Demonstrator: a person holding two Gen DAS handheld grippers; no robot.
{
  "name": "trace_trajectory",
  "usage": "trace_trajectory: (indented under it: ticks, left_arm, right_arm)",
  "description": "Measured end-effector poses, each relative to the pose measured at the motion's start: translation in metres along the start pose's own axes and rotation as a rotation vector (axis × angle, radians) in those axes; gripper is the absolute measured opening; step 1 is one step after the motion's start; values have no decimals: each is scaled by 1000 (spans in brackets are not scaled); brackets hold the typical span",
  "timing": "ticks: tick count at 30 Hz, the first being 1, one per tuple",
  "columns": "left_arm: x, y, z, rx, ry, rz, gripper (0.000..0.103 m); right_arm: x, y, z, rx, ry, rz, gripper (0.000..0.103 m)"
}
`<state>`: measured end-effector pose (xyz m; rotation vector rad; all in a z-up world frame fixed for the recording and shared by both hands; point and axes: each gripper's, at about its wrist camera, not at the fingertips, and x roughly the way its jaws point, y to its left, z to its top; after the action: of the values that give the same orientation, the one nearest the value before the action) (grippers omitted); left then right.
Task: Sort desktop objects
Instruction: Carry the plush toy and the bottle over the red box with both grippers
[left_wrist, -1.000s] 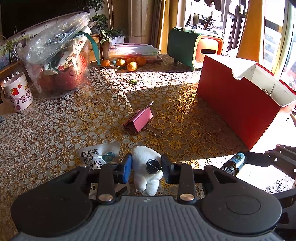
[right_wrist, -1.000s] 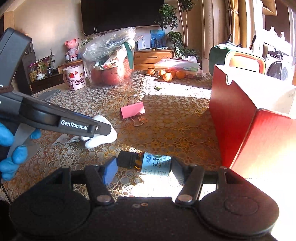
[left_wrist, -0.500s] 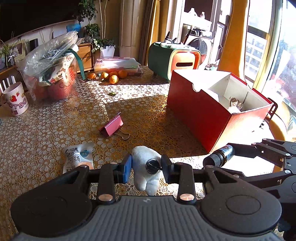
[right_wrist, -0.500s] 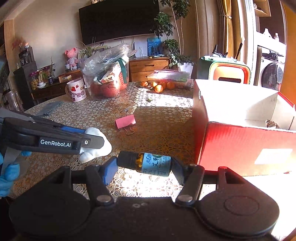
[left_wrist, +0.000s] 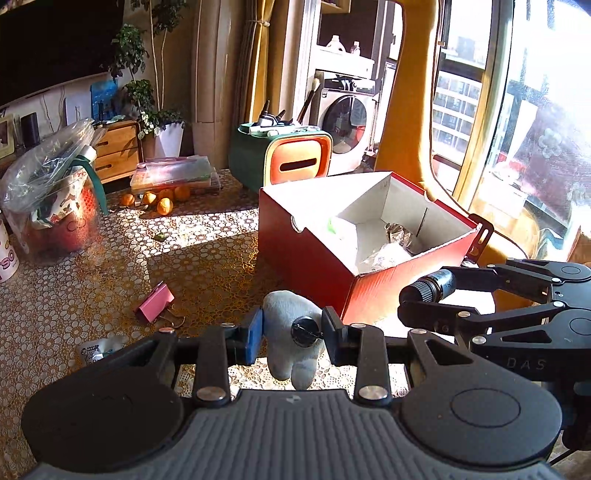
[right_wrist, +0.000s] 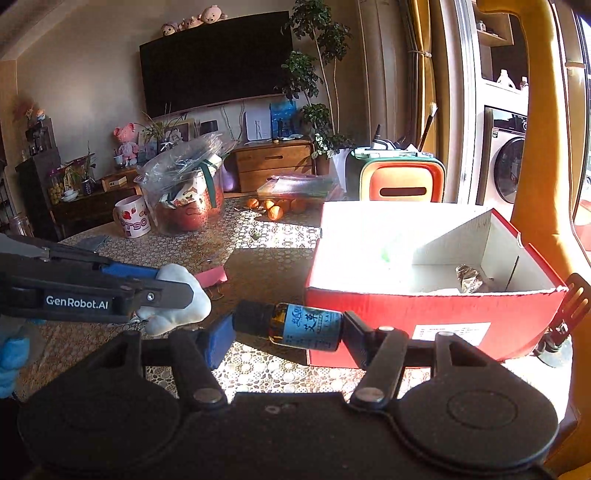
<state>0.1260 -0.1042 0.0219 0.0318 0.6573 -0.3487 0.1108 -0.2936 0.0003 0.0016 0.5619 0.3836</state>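
both loads have risen off the counter (left_wrist: 92, 266) toward the red box (left_wrist: 310, 258). the left hand-held gripper (left_wrist: 291, 332) holds the plush tooth (left_wrist: 291, 343), the right hand-held gripper (right_wrist: 284, 328) the small bottle (right_wrist: 295, 326); dropping them in looks next.

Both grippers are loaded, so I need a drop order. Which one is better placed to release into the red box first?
Right. Its gripper holds the small bottle directly facing the red box; the left gripper, clamping the white plush, sits farther away.
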Motion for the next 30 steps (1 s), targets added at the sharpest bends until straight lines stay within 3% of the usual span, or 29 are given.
trace_trajectory:
  ticks: [13,21,30]
  left_arm:
    - [40,-58,50,127,-26,-67,33]
    - [87,-69,72,128,34,-86,33]
    - [134,-74,92,190,67,-41,33]
  right_arm:
    - [5,-84,40,70,-43,-96,62]
    - [37,-131,56,102,11,-117,62]
    - [80,-162,53,103,90,-154,62]
